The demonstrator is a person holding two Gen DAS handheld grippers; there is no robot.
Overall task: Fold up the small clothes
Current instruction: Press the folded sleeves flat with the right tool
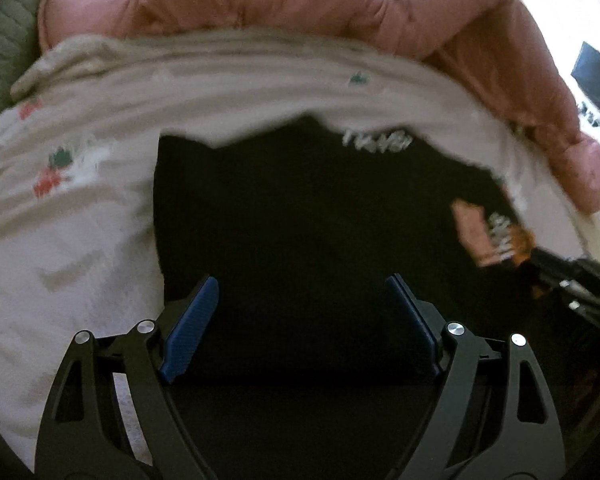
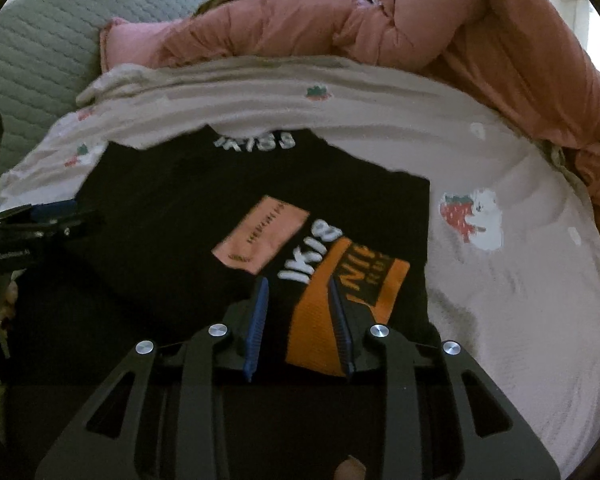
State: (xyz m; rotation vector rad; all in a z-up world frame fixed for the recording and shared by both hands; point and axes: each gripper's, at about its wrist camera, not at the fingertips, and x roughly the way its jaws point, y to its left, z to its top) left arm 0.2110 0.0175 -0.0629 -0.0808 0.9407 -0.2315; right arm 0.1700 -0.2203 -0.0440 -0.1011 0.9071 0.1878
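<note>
A small black garment (image 2: pixel 172 216) with a pink patch (image 2: pixel 260 234), an orange patch and white letters lies spread on a white strawberry-print sheet (image 2: pixel 520 280). It fills the middle of the left wrist view (image 1: pixel 300 220). My left gripper (image 1: pixel 300 292) is open, its blue pads just above the black cloth and empty; it also shows at the left edge of the right wrist view (image 2: pixel 56 212). My right gripper (image 2: pixel 298 288) is partly open over the orange patch, with nothing pinched. It shows at the right edge of the left wrist view (image 1: pixel 556 268).
A pink quilted duvet (image 2: pixel 480 32) is bunched along the back and right of the sheet. A grey-green quilted cover (image 2: pixel 40 48) lies at the back left. Bright window light shows at the top right (image 1: pixel 560 8).
</note>
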